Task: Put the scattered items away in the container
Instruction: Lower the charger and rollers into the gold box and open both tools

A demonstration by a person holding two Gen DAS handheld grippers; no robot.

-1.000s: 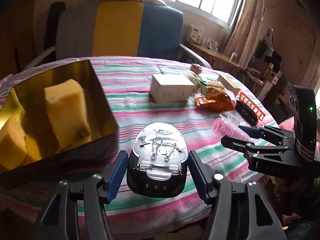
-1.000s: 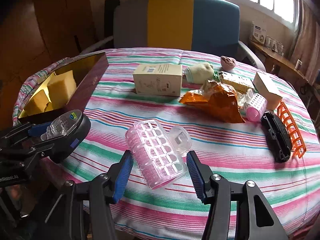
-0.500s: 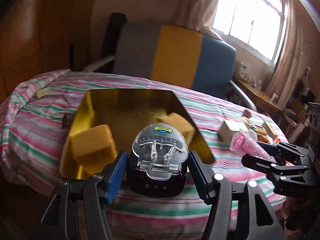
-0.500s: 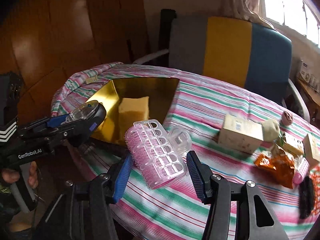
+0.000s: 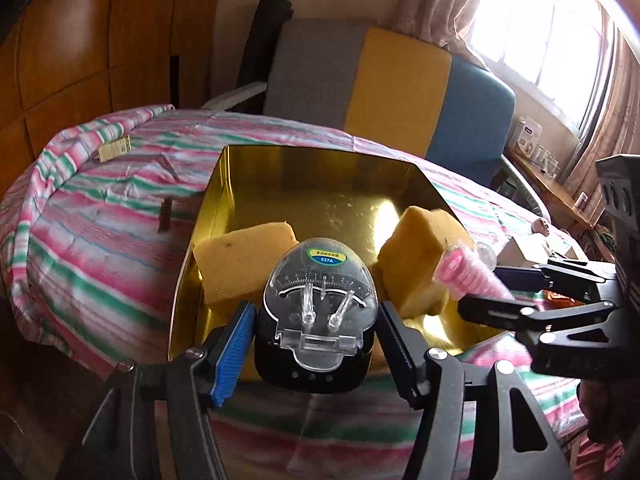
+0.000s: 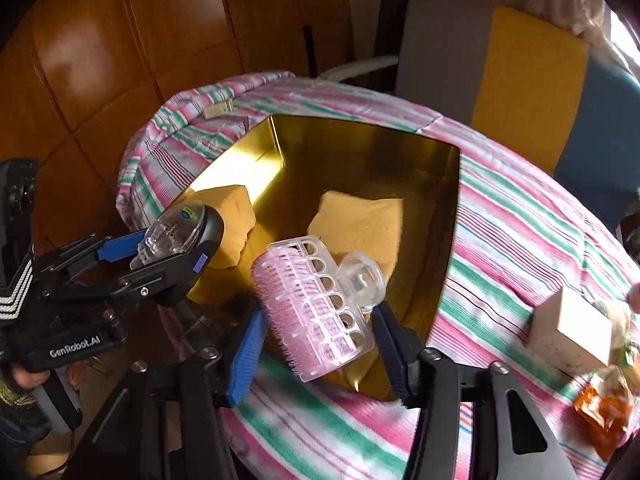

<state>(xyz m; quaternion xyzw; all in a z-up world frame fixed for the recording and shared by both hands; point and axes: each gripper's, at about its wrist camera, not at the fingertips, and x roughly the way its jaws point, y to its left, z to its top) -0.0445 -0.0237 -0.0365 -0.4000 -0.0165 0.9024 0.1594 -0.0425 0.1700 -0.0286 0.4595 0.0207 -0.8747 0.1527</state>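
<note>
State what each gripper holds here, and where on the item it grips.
Left gripper: the battery charger, clamped across its black sides. Right gripper: the pink hair roller, pinched across its barrel.

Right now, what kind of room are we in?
Probably a room in someone's home. There's a round table under a striped tablecloth, a chair with grey, yellow and blue cushions, a curtained window, and wooden panels behind.
</note>
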